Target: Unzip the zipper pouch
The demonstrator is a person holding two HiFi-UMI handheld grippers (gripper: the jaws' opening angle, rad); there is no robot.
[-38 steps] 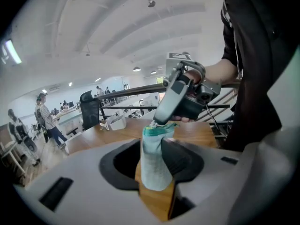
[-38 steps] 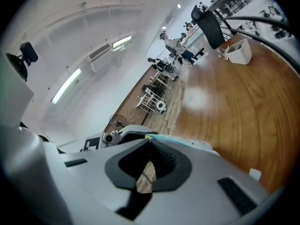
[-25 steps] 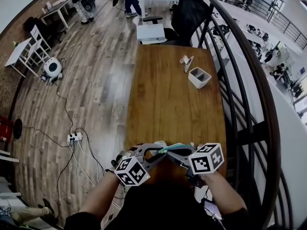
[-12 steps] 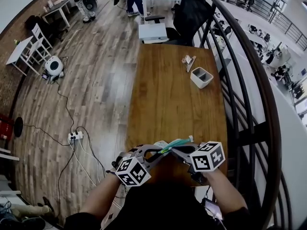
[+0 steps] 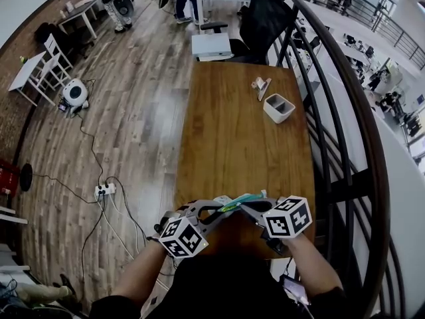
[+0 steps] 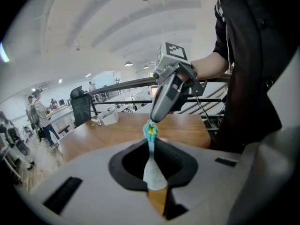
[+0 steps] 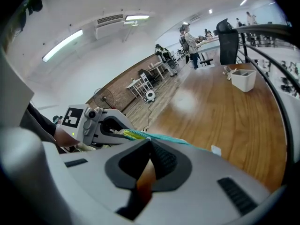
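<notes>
left gripper [image 5: 224, 209]: jaws have just been closing, now clamping zipper pouch [image 6: 151, 165] as anchor | right gripper [image 6: 153, 120]: jaws together at its zipper end (pull too small to see), likely to draw it open

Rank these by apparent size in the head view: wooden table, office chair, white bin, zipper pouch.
1. wooden table
2. office chair
3. white bin and zipper pouch: close. The pouch shows as a thin strip nearer the camera, so I leave them unranked.
</notes>
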